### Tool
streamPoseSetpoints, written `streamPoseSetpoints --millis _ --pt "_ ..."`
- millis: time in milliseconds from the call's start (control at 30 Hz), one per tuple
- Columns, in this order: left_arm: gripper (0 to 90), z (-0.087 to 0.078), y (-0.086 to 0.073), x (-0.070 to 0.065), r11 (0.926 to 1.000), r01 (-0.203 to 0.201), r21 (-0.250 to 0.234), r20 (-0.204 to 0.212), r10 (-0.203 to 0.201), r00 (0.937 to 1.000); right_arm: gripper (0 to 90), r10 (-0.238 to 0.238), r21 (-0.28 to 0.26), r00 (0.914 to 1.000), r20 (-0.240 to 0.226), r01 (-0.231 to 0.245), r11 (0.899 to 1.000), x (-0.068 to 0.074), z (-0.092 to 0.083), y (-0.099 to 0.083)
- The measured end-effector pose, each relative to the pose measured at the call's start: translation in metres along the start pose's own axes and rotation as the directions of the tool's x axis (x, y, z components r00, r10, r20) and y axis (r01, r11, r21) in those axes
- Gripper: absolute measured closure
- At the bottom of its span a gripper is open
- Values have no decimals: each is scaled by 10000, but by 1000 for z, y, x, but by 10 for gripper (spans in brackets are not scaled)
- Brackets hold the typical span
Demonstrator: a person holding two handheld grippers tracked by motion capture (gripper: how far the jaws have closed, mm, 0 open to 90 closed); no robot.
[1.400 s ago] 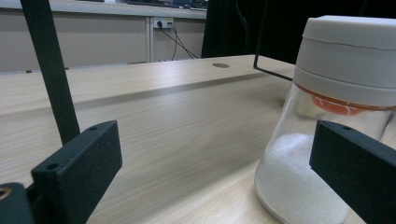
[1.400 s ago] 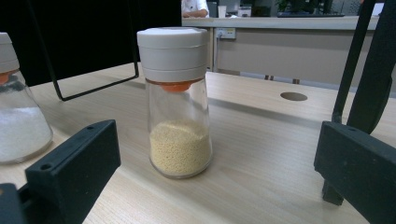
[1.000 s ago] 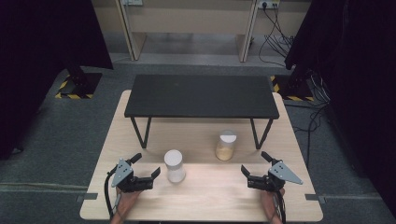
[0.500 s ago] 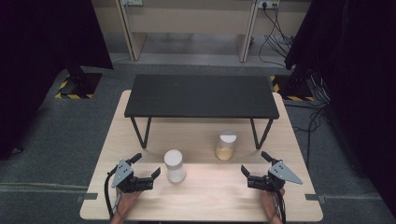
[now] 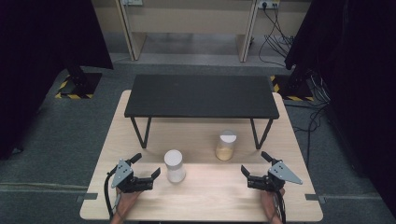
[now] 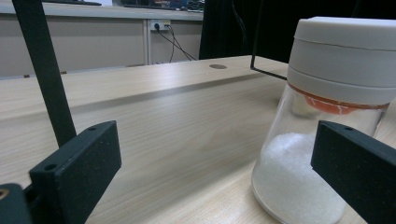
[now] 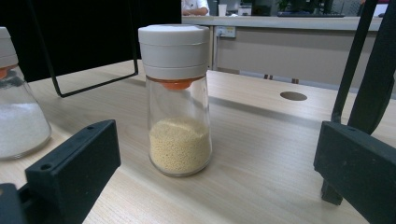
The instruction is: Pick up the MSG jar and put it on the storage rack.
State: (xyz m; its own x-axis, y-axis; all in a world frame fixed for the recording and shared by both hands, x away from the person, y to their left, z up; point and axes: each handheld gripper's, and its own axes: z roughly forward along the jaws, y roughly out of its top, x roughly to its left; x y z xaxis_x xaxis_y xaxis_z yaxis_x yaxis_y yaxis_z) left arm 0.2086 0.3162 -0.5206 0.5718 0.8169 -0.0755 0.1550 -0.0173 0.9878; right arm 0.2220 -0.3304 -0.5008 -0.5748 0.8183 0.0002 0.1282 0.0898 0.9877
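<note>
Two glass shaker jars with white lids stand on the wooden table point(image 5: 210, 196). The one with white grains point(image 5: 174, 165) point(image 6: 322, 140) point(image 7: 18, 112) is at centre left, the one with yellow grains point(image 5: 226, 145) point(image 7: 177, 102) at centre right. My left gripper point(image 5: 145, 167) point(image 6: 219, 177) rests open near the front left edge, its jaws just left of the white-grain jar. My right gripper point(image 5: 256, 164) point(image 7: 215, 172) lies open at the front right, with the yellow-grain jar a short way ahead of its jaws.
A low black shelf point(image 5: 201, 95) on thin metal legs point(image 6: 46, 70) spans the back half of the table, just behind both jars. Cables point(image 5: 275, 32) and black drapes lie on the floor beyond. A round hole point(image 7: 293, 95) is cut in the tabletop.
</note>
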Motion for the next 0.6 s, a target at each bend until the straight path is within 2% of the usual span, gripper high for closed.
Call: streamPoseSetpoints --millis 600 --pt "10 -1 0 0 10000 -98 -16 102 98 9999 4 -41 91 10000 5 41 9999 0 1 1"
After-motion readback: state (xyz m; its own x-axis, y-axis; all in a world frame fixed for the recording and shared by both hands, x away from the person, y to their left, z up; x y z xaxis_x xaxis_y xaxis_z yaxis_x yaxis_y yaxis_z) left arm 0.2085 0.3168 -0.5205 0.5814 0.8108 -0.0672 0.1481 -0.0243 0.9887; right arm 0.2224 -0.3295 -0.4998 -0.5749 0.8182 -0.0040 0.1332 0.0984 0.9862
